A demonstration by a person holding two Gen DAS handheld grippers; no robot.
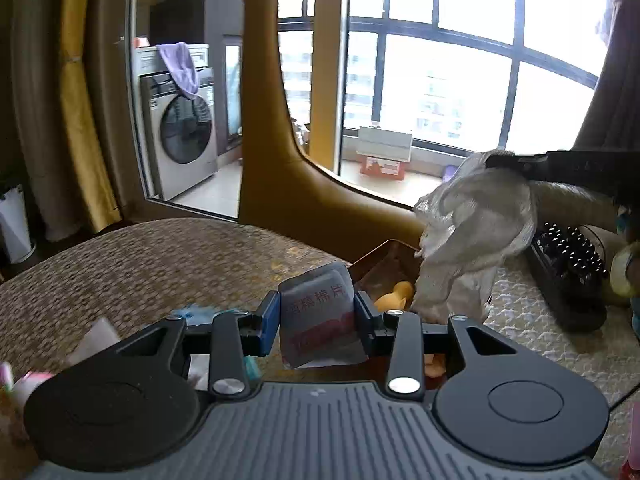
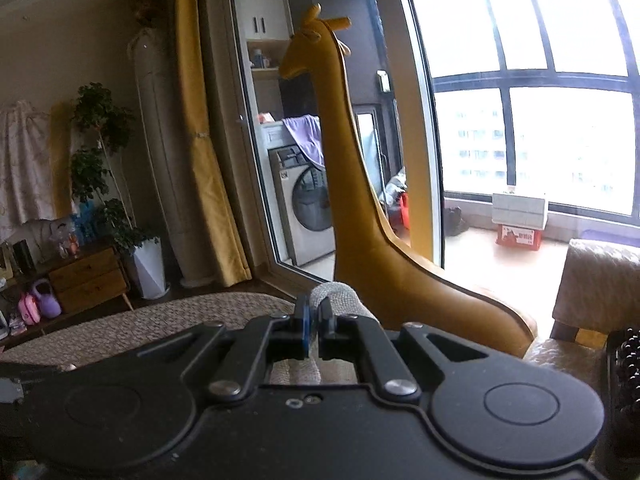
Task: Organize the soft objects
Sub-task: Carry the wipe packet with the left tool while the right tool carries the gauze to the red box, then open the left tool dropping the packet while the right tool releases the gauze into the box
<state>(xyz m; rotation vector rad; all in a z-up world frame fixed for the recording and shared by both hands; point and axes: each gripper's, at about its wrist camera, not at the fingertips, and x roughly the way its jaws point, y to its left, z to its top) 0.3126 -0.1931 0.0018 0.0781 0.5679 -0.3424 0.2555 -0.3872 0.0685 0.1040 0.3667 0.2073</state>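
My left gripper [image 1: 316,312] is shut on a grey packet of alcohol cotton pads [image 1: 318,320] with red print, held above the table. Just beyond it a brown tray [image 1: 384,258] holds an orange soft piece [image 1: 396,296]. My right gripper [image 2: 316,320] is shut on a white mesh cloth [image 2: 340,298]; in the left wrist view the same cloth [image 1: 472,220] hangs from the right gripper's fingers [image 1: 516,162] over the tray's right end.
The table [image 1: 140,264] has a woven cover. A black bristle brush [image 1: 568,264] lies at the right. Blue and white items [image 1: 200,314] lie at the left behind the gripper. A yellow giraffe figure [image 2: 340,184] stands behind the table.
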